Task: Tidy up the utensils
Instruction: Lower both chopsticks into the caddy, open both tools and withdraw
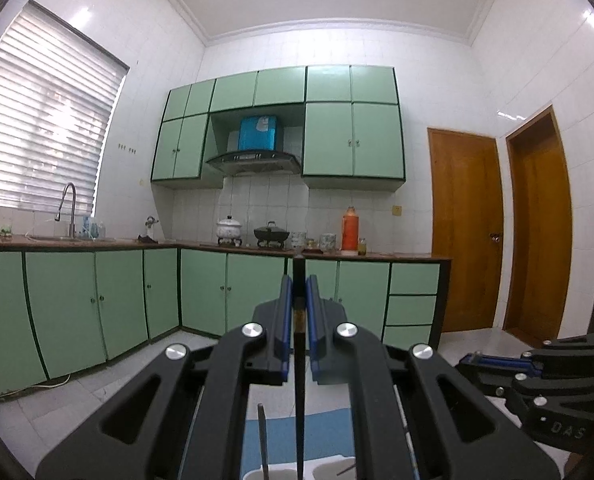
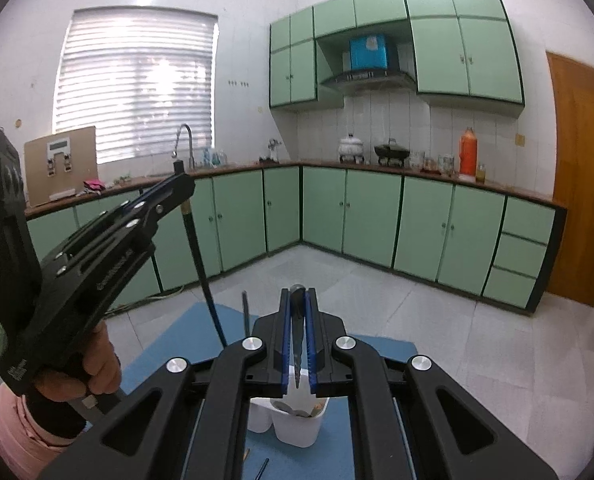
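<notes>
My left gripper is shut on a long black chopstick with a gold band, which hangs down from the jaws toward a white utensil holder. In the right wrist view the same left gripper holds the chopstick up and slanted over the blue mat. My right gripper is shut on a dark metal utensil, whose rounded end pokes out past the fingertips. Right under it stands the white holder, with utensils in its compartments and one dark stick upright.
The right gripper shows at the left view's lower right. A hand in a pink sleeve grips the left tool. Green cabinets and a countertop with pots and an orange flask line the far walls. A small utensil lies on the mat.
</notes>
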A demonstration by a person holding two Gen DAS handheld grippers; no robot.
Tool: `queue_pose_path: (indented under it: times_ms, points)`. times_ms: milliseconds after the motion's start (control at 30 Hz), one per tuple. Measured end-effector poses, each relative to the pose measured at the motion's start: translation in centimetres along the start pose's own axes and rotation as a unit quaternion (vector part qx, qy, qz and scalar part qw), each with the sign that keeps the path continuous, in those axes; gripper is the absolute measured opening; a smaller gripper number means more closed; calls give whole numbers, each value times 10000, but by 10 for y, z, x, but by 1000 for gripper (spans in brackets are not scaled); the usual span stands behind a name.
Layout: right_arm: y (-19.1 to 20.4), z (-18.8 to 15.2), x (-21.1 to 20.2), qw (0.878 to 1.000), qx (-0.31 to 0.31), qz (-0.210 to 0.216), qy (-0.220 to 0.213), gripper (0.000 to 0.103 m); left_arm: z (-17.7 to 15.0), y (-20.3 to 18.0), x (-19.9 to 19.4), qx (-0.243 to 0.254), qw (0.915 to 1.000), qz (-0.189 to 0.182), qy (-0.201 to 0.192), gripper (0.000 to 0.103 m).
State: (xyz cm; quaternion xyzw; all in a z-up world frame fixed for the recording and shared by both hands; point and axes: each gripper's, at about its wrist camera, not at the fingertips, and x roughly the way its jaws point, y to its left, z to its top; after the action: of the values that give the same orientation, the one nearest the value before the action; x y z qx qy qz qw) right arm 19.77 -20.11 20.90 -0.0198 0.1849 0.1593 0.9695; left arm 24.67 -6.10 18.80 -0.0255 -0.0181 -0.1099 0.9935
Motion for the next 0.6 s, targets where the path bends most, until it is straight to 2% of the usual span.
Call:
queue_pose_path:
  times_ms: [267,600]
  points:
    - [-12,-16,42,9994,154,22,318,7,-52,18,50,-86,9979,121,635,6]
    - [-12,-32,78,9971,227,37,722,7,-84,40,63,-141,9917,153,1272,6]
